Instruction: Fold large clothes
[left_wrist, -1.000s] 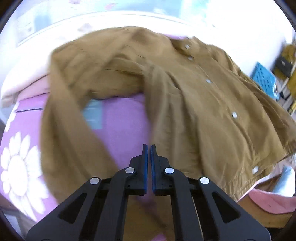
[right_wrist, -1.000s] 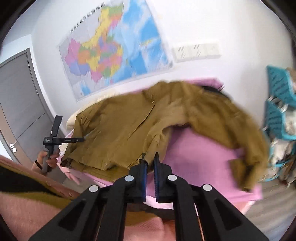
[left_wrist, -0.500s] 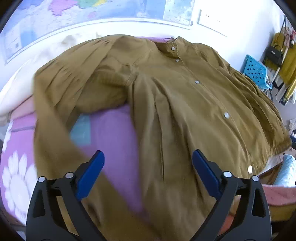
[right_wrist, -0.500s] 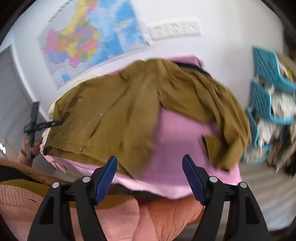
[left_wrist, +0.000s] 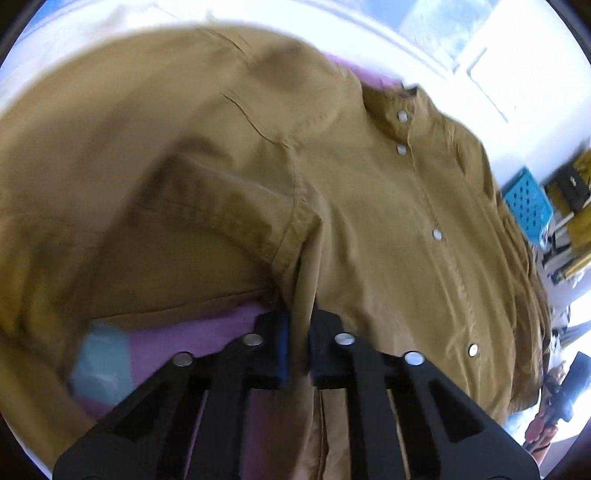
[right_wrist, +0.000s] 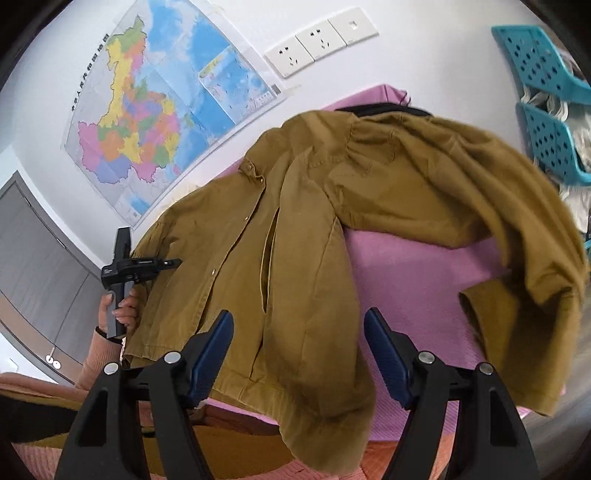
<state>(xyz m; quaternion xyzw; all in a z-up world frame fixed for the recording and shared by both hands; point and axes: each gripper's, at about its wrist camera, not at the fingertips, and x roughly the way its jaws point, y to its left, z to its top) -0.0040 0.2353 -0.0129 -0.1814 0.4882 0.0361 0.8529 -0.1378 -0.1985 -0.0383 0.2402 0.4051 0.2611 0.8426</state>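
A large mustard-brown button-front jacket (left_wrist: 369, 206) lies spread on a purple bed cover (left_wrist: 184, 343). My left gripper (left_wrist: 298, 325) is shut on the jacket's side fabric just below the left armpit. In the right wrist view the jacket (right_wrist: 295, 229) lies front up, its right sleeve (right_wrist: 524, 206) draped toward the bed's right edge over the purple cover (right_wrist: 413, 273). My right gripper (right_wrist: 298, 343) is open and empty above the jacket's hem. The left gripper (right_wrist: 173, 263) shows at the jacket's far side, held in a hand.
A map (right_wrist: 155, 107) and wall sockets (right_wrist: 321, 44) are on the wall behind the bed. Teal plastic baskets (right_wrist: 546, 96) stand at the right. A grey door (right_wrist: 33, 258) is at the left. Pink bedding (right_wrist: 406, 458) lies at the near edge.
My left gripper was shut, opened half a second ago, and has now closed on the jacket near the armpit. My right gripper opened and stays open above the hem.
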